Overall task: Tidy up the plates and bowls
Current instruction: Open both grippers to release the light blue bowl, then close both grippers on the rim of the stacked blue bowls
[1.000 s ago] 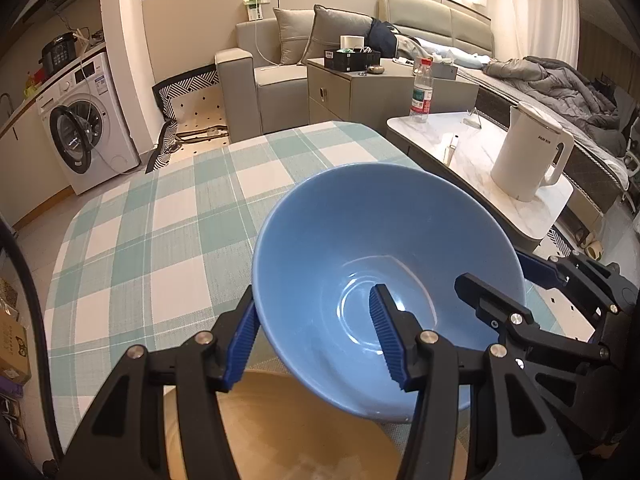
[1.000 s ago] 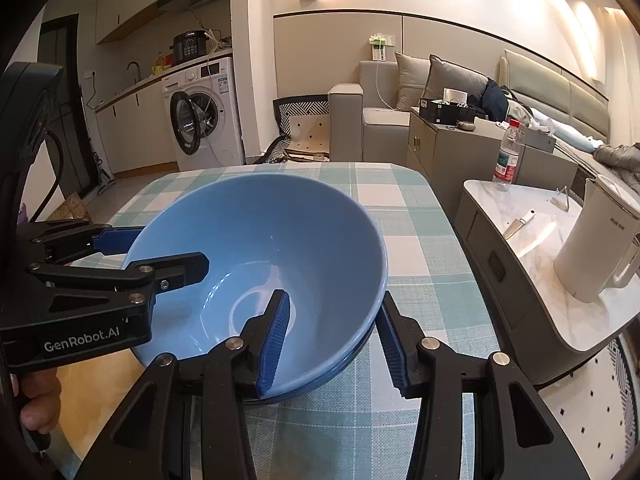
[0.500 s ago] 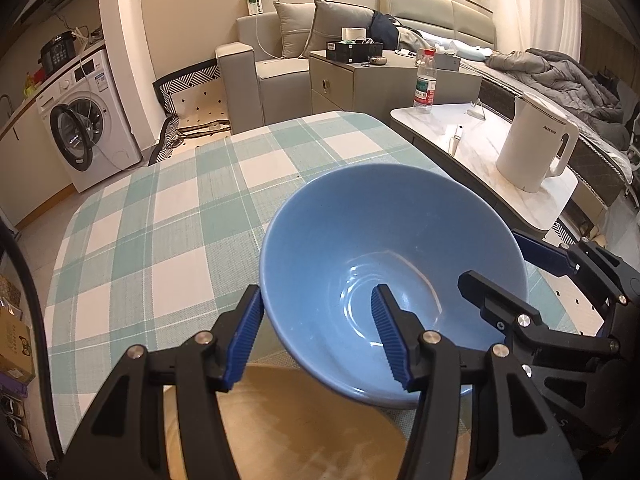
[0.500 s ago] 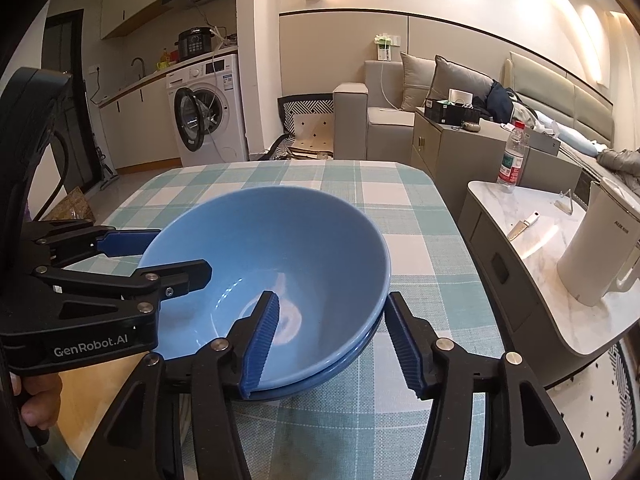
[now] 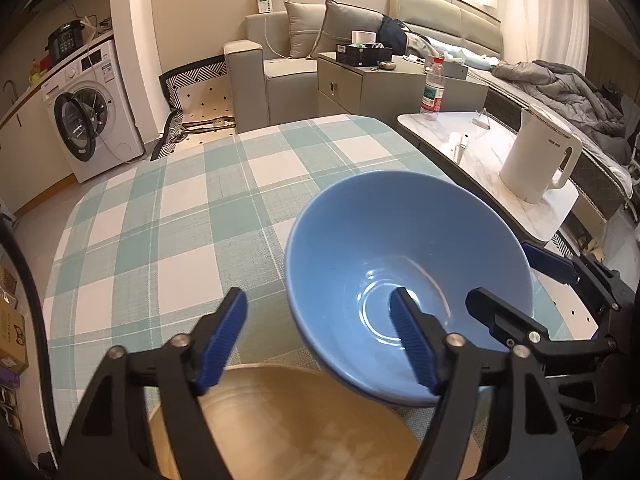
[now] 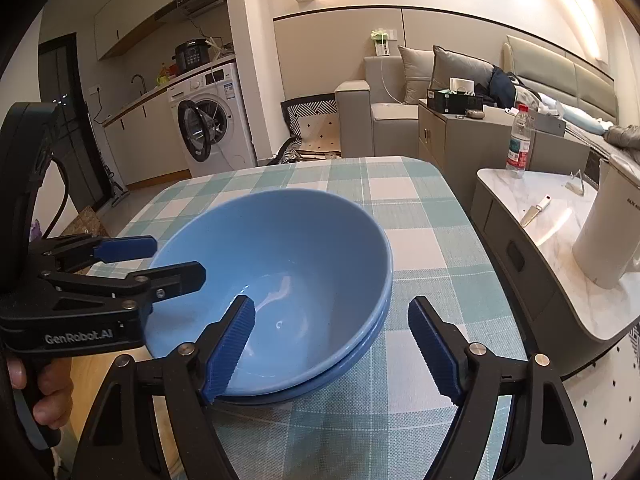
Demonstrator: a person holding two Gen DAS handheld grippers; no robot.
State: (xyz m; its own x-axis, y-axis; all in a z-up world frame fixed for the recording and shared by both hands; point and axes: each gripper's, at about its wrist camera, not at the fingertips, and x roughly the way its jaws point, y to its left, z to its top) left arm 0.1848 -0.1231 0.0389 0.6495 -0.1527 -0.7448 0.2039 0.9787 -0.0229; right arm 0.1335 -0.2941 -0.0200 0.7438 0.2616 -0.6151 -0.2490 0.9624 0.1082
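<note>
Both grippers' jaws have just been opening since the earlier frame: left gripper (image 5: 318, 338) and right gripper (image 6: 332, 346) straddle the rim, pads clear of it. Blue bowl (image 6: 280, 264) sits released, nested in a second bowl (image 6: 360, 354) on the checked tablecloth (image 5: 180, 208).

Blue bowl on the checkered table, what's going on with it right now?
A person is holding a gripper in each hand over a blue bowl, which sits nested in a second blue bowl on the checkered tablecloth. The left gripper and the right gripper each straddle the rim, one finger inside and one outside. Both sets of jaws have just been opening and no longer press on the bowl. A tan plate lies beside the stack.
</note>
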